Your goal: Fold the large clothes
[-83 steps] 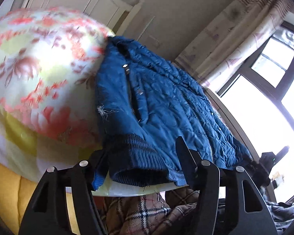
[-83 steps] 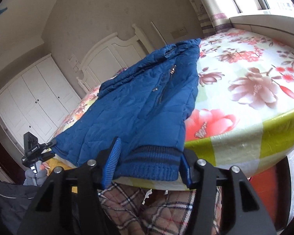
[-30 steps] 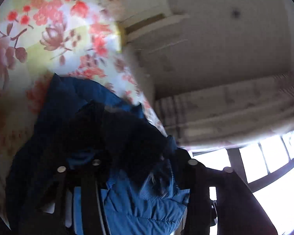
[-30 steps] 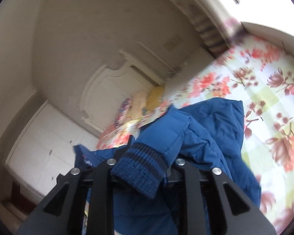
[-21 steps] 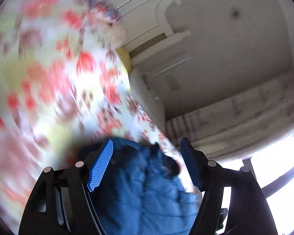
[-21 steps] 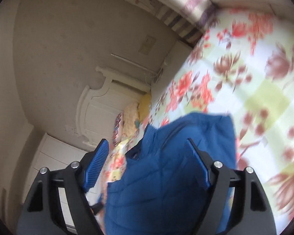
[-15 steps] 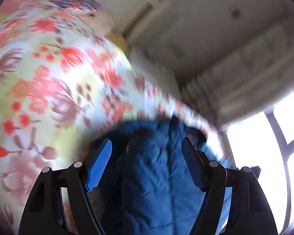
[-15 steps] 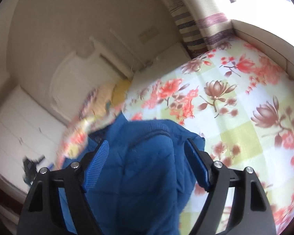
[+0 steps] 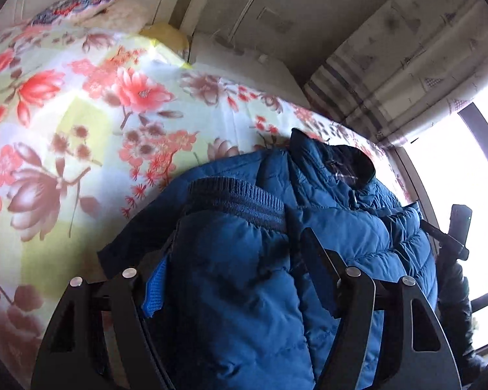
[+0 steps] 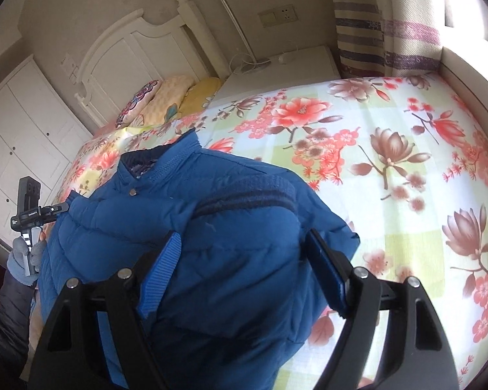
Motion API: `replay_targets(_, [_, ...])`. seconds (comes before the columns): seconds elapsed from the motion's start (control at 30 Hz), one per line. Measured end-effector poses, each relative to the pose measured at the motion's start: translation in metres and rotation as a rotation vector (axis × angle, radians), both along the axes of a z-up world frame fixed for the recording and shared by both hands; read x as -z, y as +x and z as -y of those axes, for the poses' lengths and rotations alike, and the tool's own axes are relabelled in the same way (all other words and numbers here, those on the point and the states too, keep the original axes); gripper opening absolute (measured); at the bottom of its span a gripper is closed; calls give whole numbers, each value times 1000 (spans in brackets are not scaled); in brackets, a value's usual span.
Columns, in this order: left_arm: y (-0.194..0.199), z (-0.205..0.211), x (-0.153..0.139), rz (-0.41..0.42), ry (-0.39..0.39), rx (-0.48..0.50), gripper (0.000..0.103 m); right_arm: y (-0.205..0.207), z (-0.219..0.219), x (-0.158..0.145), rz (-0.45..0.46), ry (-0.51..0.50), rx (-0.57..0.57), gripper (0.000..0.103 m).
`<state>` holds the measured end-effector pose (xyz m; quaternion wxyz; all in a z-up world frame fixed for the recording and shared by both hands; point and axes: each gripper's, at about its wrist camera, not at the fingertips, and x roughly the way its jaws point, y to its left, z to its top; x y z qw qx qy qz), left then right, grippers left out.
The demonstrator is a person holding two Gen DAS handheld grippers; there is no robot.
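A blue quilted jacket lies folded on the flowered bedspread. Its striped knit hem rests just short of the collar. My left gripper hangs over the fold with its jaws closing. The puffy fabric bulges up between them and hides part of one blue pad. In the right wrist view the jacket fills the gap of my right gripper, whose jaws are also closing, both pads still showing. The hem lies beyond its fingertips.
Pillows and a white headboard stand at the far end of the bed, with a nightstand and striped curtain beside it. A gloved hand holds the other gripper at the jacket's left edge. Bare bedspread stretches to the right.
Both grippers carried the hem from the bed's near edge up toward the collar, let it go and opened. They now sit lower over the folded jacket, jaws narrower.
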<state>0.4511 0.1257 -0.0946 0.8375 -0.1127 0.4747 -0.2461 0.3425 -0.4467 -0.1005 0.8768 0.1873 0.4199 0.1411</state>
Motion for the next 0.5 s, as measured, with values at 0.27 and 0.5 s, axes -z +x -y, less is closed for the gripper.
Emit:
replay_targets(0.27, [-81, -6, -84, 284, -20, -70, 15, -66, -40, -59, 239, -176, 2, 12])
replay_targets(0.5, [11, 13, -112, 218, 90, -180, 15, -19, -24, -141, 294, -142, 114, 12])
